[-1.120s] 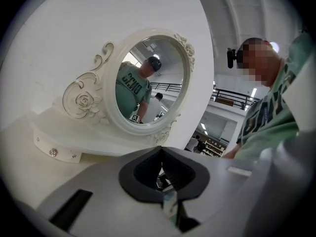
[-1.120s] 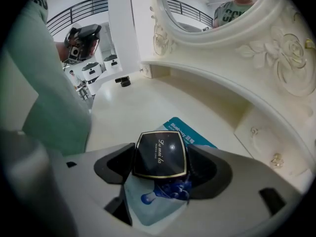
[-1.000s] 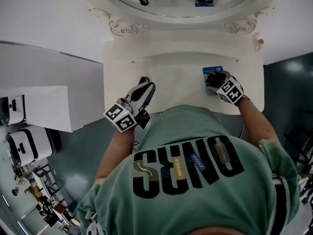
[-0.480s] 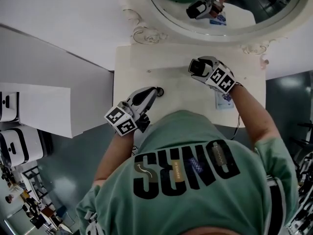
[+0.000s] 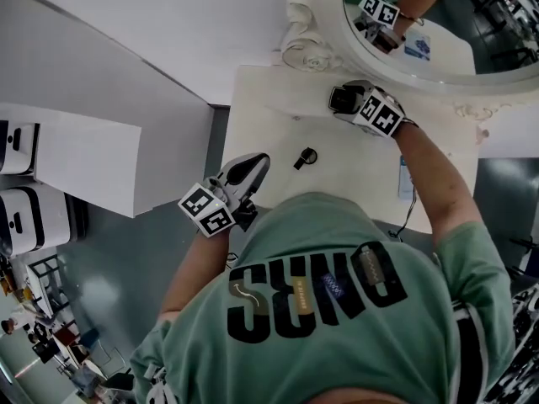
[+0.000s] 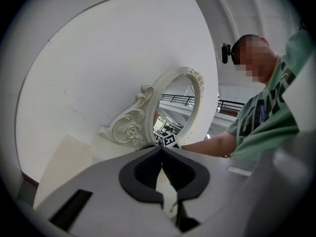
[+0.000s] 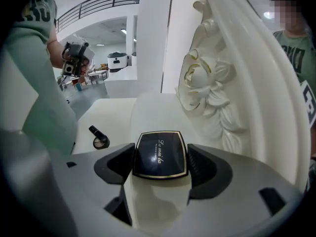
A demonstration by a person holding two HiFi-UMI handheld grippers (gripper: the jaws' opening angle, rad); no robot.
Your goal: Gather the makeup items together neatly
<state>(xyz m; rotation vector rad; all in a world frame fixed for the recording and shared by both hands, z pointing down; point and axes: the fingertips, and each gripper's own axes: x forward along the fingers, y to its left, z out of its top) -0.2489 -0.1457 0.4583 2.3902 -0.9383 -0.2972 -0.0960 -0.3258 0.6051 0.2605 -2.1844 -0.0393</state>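
Head view: left gripper low centre, right gripper upper centre over the desk. A small black tube lies between them.
Left gripper view: jaws together, empty.
Right gripper view: jaws clamped on dark compact.
Items apart; gathering looks barely begun.

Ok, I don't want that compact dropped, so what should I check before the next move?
1. Grip: dark square gold-rimmed compact sits clamped between the pads of the right tool: ok.
2. Spare hand: left tool is shut with nothing in it: ok.
3. Target: small black makeup tube lies free on the cream dressing table: ok.
4. Clearance from the carved white mirror frame: cannot tell, it is close.
5. Items gathered: not ok, compact and tube are apart.
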